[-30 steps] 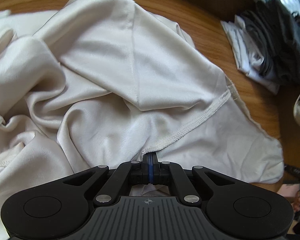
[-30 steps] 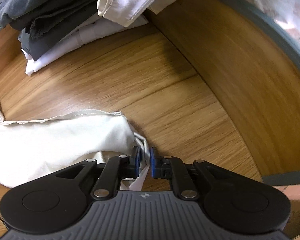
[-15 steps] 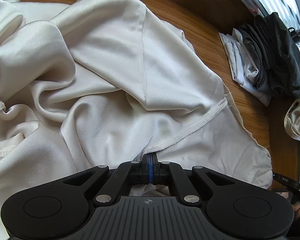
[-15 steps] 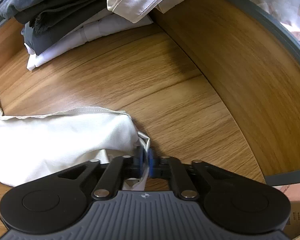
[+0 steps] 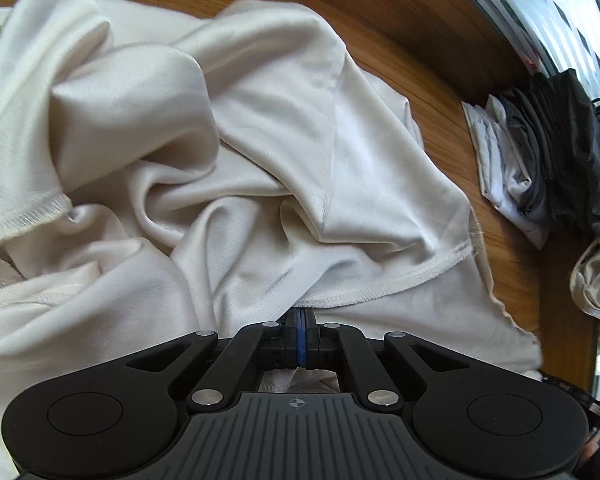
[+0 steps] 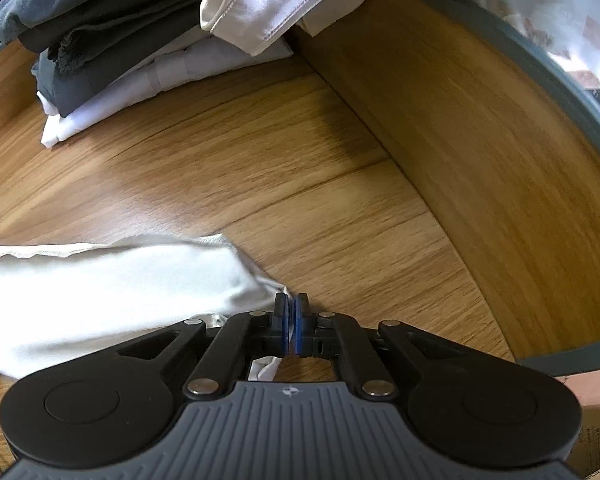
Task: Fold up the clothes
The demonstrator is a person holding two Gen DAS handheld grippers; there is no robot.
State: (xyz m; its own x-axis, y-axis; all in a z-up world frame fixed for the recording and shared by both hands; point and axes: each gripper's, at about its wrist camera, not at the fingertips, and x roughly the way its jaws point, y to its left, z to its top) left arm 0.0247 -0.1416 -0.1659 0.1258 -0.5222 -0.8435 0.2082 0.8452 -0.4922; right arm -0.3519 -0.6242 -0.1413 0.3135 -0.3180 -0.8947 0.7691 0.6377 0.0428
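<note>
Both tools pinch the cream garment (image 5: 260, 168): left tool (image 5: 300, 322) its hem, right tool (image 6: 291, 316) a corner. Keep grips tight, lift evenly.

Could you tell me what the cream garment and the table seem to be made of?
The cream garment looks like a satin-like woven fabric: soft sheen, fluid folds, stitched hem. The table looks like wood or wood-grain laminate, with visible grain lines and a smooth matte finish; which one is unclear.

Left gripper (image 5: 299, 322) low, jaws pressed together, right gripper (image 6: 291, 312) low, jaws nearly touching
</note>
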